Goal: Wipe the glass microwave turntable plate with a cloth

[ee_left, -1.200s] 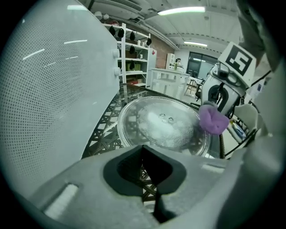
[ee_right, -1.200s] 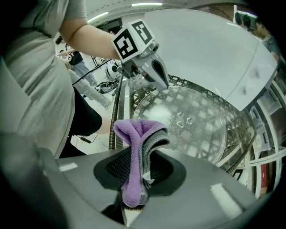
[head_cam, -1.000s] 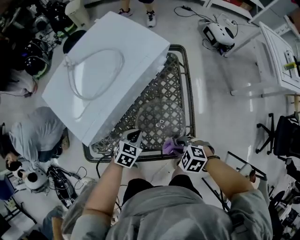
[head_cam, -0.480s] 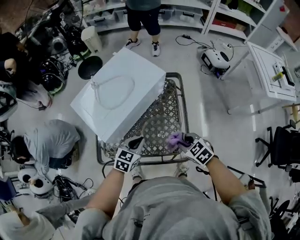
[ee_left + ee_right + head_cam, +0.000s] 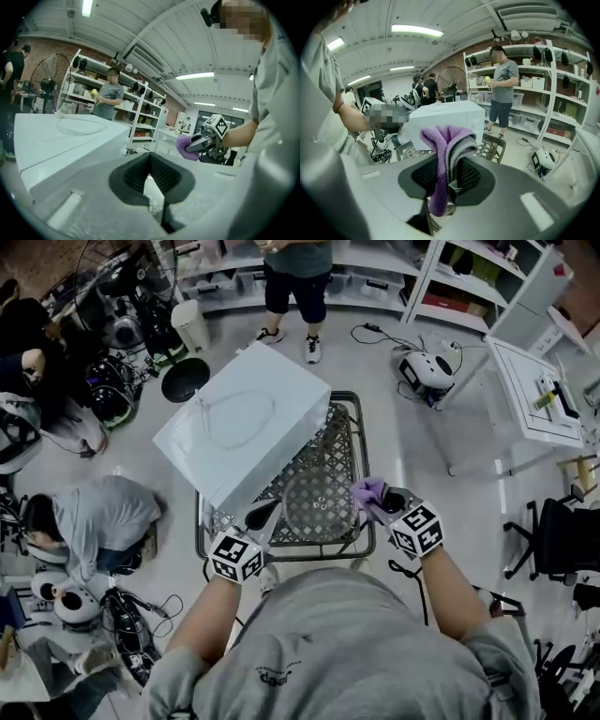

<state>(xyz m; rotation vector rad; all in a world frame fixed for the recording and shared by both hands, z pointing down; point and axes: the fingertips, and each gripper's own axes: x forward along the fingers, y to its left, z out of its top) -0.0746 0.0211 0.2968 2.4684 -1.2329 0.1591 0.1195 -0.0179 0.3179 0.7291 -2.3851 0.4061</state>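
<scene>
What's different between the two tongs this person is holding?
The right tongs pinch a purple cloth; the left tongs are closed with no cloth. The right tongs hover at the mesh table's right rim; the left tongs sit near its left side, by the white microwave. Both carry a marker cube and point toward the glass plate.

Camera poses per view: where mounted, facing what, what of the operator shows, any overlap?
Head view: on the head, steeply down on microwave, lattice table, forearms, left gripper, right gripper.
Left gripper view: on that gripper, along shut jaws toward right gripper holding cloth; torso at right.
Right gripper view: along jaws shut on cloth, toward microwave; arm at left.
Shared: microwave, all three.
</scene>
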